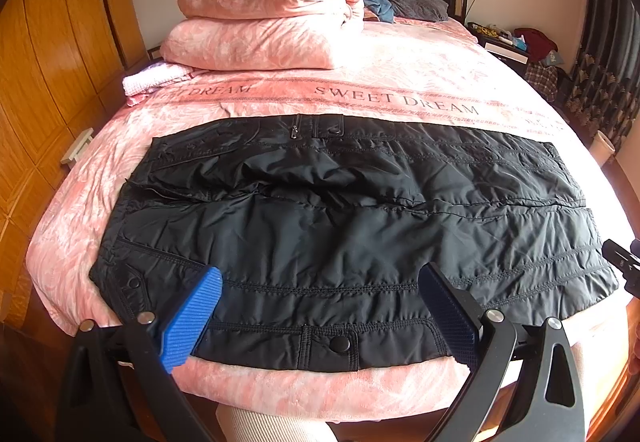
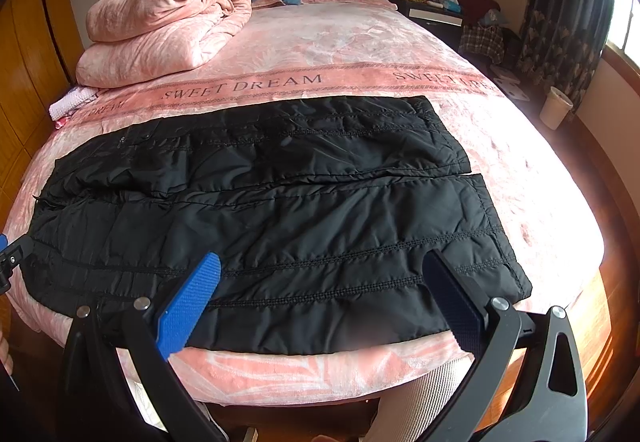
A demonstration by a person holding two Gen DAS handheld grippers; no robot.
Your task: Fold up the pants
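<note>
Pants [image 1: 340, 218]: black, quilted; spread flat across the near end of the bed [image 1: 400, 58]; waist to the left, legs side by side to the right
Left gripper [image 1: 320, 316]: jaws apart; over the near edge, holding nothing
Right gripper [image 2: 322, 302]: jaws apart; over the near leg, empty

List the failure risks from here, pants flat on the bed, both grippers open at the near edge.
1. The black pants look slick and padded; the left gripper or right gripper may pinch only the top layer.
2. The near leg lies at the bed edge, so a pull toward the person could slide it off.
3. The wrinkled crotch area could get folded in unevenly.
</note>
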